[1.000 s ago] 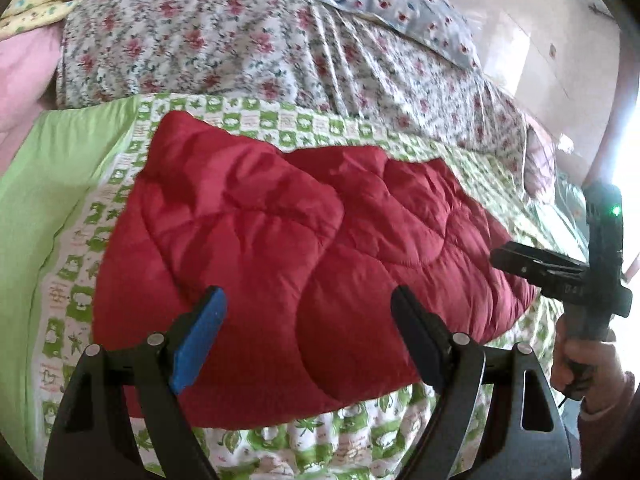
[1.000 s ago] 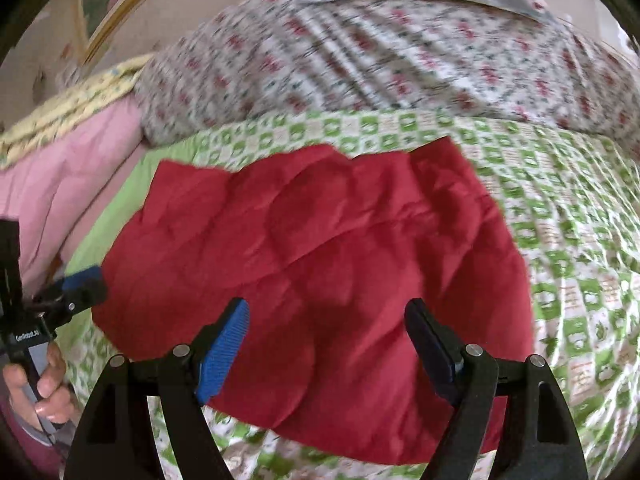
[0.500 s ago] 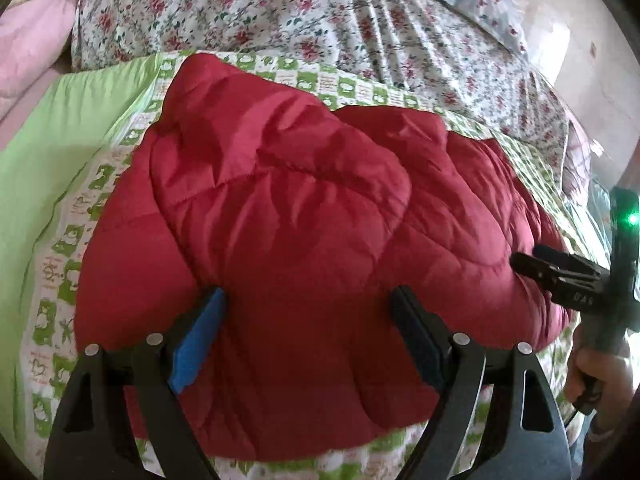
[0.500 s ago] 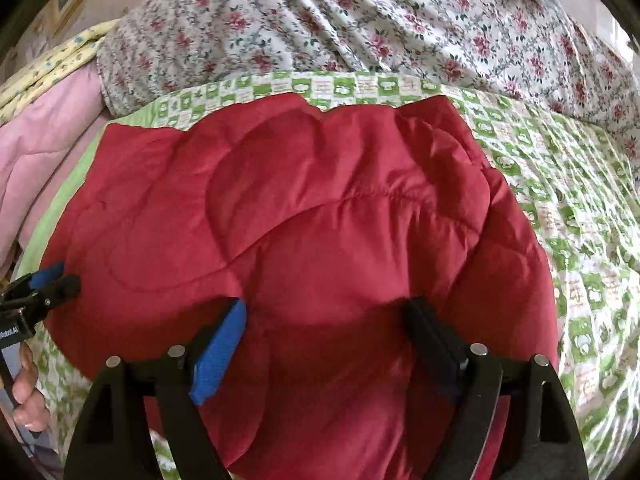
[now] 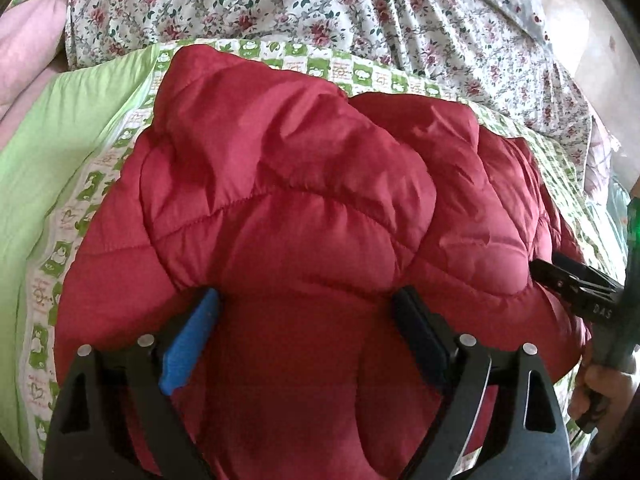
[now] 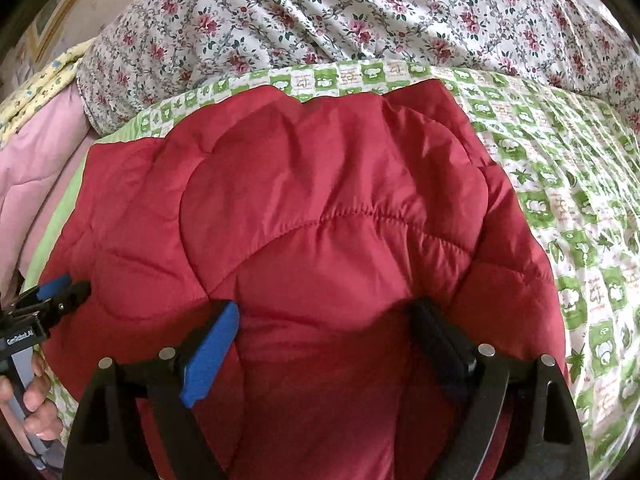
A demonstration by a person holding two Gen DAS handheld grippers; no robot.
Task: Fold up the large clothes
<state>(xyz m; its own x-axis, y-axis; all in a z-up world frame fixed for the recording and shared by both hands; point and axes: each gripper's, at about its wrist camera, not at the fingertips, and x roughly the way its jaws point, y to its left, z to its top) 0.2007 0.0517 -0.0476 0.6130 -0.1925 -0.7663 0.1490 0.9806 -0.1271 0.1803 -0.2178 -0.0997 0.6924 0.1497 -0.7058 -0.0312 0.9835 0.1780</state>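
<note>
A red quilted padded garment [image 5: 304,208] lies folded on the bed; it also fills the right wrist view [image 6: 328,208]. My left gripper [image 5: 308,312] is open, its fingers pushed into the garment's near edge, fabric bulging between them. My right gripper [image 6: 324,320] is open in the same way at the near edge further right. The right gripper also shows at the right edge of the left wrist view [image 5: 576,280], against the garment's side. The left gripper shows at the left edge of the right wrist view [image 6: 56,292].
The garment rests on a green and white checked sheet [image 6: 568,184] with a plain green border [image 5: 60,152]. A floral duvet [image 5: 304,12] is bunched behind it. Pink bedding [image 6: 36,168] lies at the left.
Both grippers moved forward and down onto the garment's near edge. Their fingers now press into the fabric, which bulges up between them. The jaws stay open.
</note>
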